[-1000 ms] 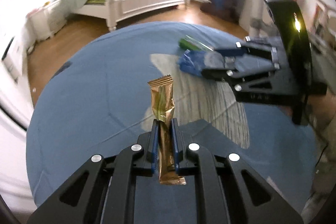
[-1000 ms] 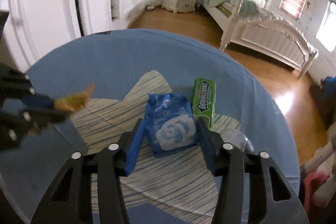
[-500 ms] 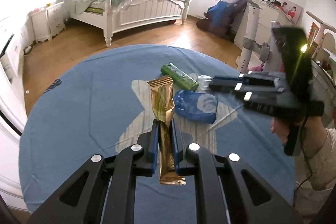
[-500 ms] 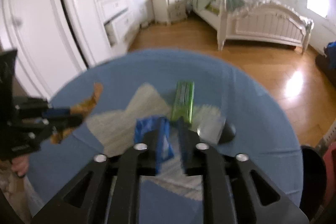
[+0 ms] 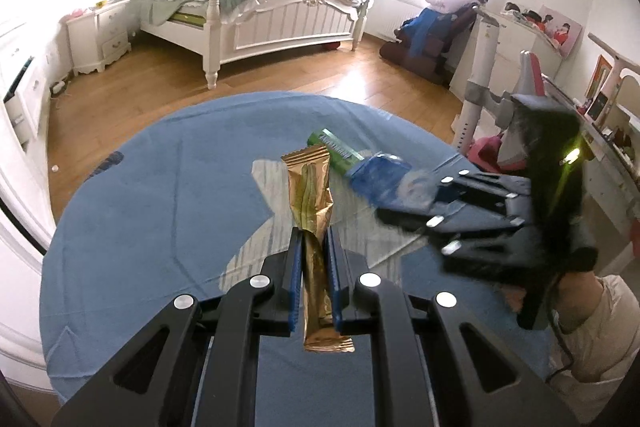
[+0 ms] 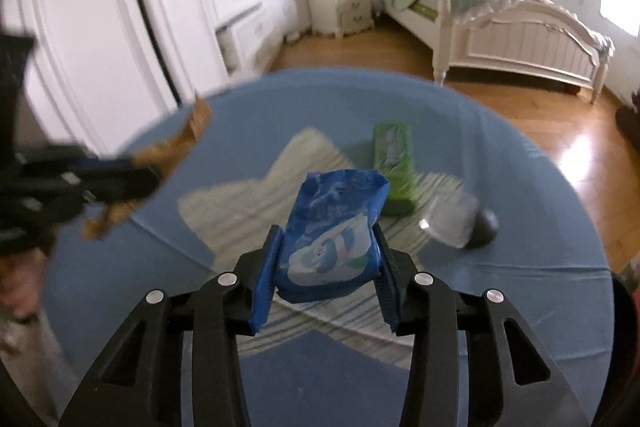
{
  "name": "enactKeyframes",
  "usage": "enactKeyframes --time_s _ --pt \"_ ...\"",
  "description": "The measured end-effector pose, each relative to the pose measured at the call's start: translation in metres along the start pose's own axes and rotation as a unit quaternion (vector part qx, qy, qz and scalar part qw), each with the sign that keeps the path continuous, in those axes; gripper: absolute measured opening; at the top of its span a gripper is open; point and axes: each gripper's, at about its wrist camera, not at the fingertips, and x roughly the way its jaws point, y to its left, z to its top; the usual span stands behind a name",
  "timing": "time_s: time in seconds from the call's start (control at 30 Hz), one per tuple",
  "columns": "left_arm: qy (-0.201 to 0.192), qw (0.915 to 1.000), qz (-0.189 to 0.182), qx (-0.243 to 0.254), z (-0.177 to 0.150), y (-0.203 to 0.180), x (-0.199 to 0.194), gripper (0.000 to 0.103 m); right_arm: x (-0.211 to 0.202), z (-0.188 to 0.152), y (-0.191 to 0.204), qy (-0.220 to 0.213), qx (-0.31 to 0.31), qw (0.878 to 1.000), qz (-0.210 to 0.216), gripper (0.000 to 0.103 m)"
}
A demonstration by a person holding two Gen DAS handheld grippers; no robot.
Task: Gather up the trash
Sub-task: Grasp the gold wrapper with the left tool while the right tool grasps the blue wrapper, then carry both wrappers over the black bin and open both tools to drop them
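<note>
My left gripper (image 5: pixel 313 239) is shut on a long gold wrapper (image 5: pixel 310 195) that stands upright between its blue pads, lifted above the round blue-clothed table (image 5: pixel 160 211). To its right, my right gripper (image 5: pixel 384 203) is shut on a blue and white packet (image 5: pixel 380 179). In the right wrist view that gripper (image 6: pixel 328 235) pinches the blue packet (image 6: pixel 336 227) by its sides, clear of the table. A green gum pack (image 6: pixel 392 155) lies on the pale star-shaped mat (image 6: pixel 240 203) behind it. The left gripper with the gold wrapper (image 6: pixel 176 155) shows blurred at the left.
A small clear cup on its side (image 6: pixel 452 219) with a dark lid (image 6: pixel 484 227) lies on the mat right of the gum pack. Beyond the table are wooden floor, a white bed (image 5: pixel 256 15), white wardrobes (image 6: pixel 120 27) and a desk (image 5: pixel 600 131) at the right.
My right gripper has closed on the blue packet and raised it off the mat. The left gripper has risen a little, still holding the gold wrapper.
</note>
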Motion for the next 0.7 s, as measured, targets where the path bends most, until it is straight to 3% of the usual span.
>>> enactKeyframes --time_s 0.13,0.33,0.53,0.7 --pt "-0.01 0.9997 -0.019 0.012 0.014 -0.019 0.003 0.013 -0.066 0.009 -0.034 -0.084 0.063 0.994 -0.005 0.043" --pt "-0.024 0.9957 -0.079 0.043 0.048 -0.08 0.023 0.013 -0.165 -0.005 -0.098 -0.187 0.143 0.968 -0.083 0.043" --pt "-0.032 0.9836 -0.151 0.093 0.084 -0.165 0.053 0.013 -0.214 -0.036 -0.151 -0.218 0.185 0.944 -0.165 0.043" --pt "-0.02 0.9703 -0.211 0.116 0.098 -0.23 0.089 0.013 -0.235 -0.066 -0.184 -0.217 0.201 0.928 -0.227 0.043"
